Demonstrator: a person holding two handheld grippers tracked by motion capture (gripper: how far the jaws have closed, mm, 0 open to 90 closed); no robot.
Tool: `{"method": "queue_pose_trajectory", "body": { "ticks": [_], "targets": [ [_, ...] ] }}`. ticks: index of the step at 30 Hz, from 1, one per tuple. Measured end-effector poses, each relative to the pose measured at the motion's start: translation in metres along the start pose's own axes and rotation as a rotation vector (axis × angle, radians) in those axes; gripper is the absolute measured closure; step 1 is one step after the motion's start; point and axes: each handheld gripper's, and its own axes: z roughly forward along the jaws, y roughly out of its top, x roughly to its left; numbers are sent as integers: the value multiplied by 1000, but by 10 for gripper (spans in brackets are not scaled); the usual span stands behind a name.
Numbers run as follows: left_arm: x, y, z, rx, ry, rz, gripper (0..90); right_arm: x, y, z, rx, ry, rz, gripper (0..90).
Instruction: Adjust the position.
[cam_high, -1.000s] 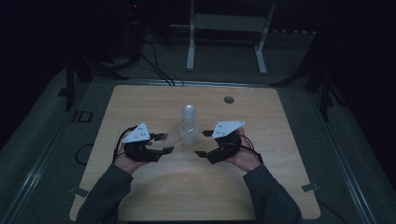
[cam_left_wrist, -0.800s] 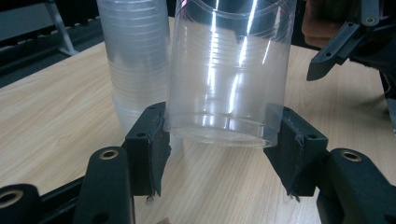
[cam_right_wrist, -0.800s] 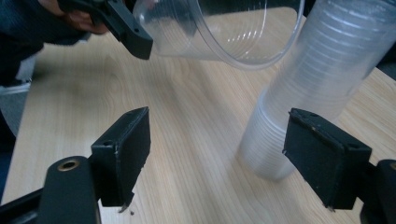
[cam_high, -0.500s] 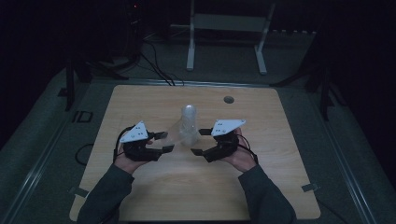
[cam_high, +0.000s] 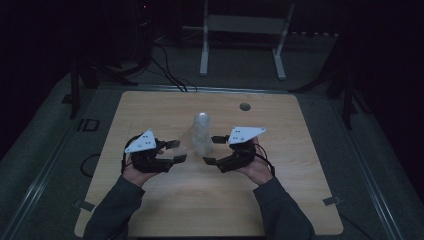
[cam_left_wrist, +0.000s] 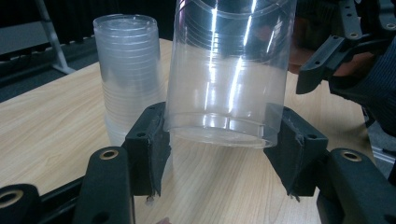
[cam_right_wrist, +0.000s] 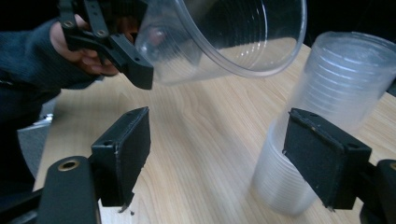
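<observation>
Dim wooden counter (cam_high: 165, 105): with the left gripper (cam_left_wrist: 219, 154) clamping a single clear cup (cam_left_wrist: 231, 70), keep it tilted clear of the cup stack (cam_right_wrist: 322, 116) beside the right gripper's (cam_right_wrist: 217, 158) released fingers.

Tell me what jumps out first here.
A clear plastic cup held off the table, clamped near its base by the left gripper. Just beyond it, a tall upside-down stack of clear plastic cups stands mid-table on the pale wooden table. The right gripper hangs open beside that stack.
</observation>
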Motion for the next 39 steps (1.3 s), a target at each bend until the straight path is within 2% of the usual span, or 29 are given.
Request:
{"method": "queue_pose_trajectory", "body": {
  "ticks": [13,22,32,39],
  "targets": [
    [-1,2,-3,-37,-11,-9,421,1,2,1,-51,26,33,227],
    [-2,4,-5,-54,-22,-14,422,-1,3,1,-100,48,71,227],
    [-3,4,-4,-76,-34,-24,421,-5,4,1,-173,107,137,228],
    [-3,3,-2,-89,-42,-35,421,-4,5,4,-213,118,157,245]
  ]
}}
